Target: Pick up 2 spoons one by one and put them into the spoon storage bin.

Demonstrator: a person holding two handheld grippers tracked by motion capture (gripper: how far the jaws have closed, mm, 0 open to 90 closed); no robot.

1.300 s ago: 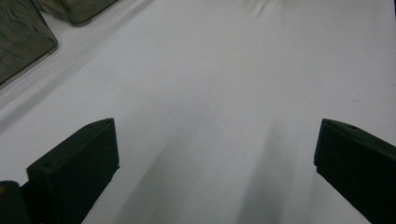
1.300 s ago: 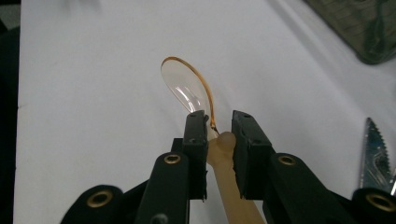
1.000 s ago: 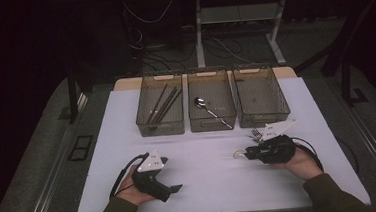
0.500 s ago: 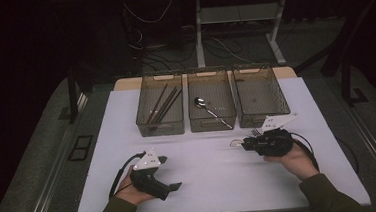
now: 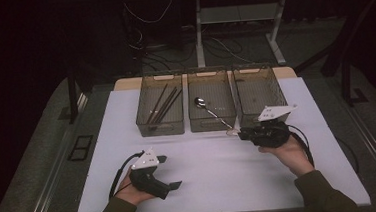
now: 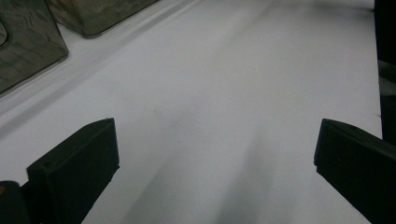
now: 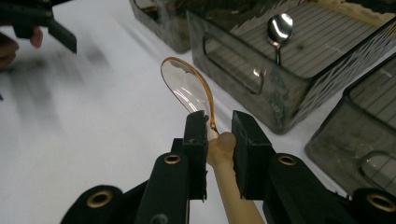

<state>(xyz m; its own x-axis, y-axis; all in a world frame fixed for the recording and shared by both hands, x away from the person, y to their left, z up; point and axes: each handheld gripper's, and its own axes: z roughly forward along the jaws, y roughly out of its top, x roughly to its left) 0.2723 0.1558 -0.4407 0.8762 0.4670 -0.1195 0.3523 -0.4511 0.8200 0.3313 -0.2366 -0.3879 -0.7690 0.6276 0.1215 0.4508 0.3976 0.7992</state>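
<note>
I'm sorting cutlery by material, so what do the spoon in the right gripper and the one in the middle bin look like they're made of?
The held spoon looks like plastic: translucent amber bowl, matte cream handle. The binned spoon looks like polished metal, with mirror-like reflections.

A lab-style recording bay rather than a home or kitchen: a white table (image 5: 221, 184) stands alone on a dark grey floor, lit from above against a blacked-out room; behind it, cables (image 5: 145, 19) trail down beside the metal legs of a bench frame (image 5: 198, 30); three identical smoke-tinted plastic bins (image 5: 212, 124) sit in a neat row at the far edge; black stands (image 5: 73, 101) flank the sides.
</note>
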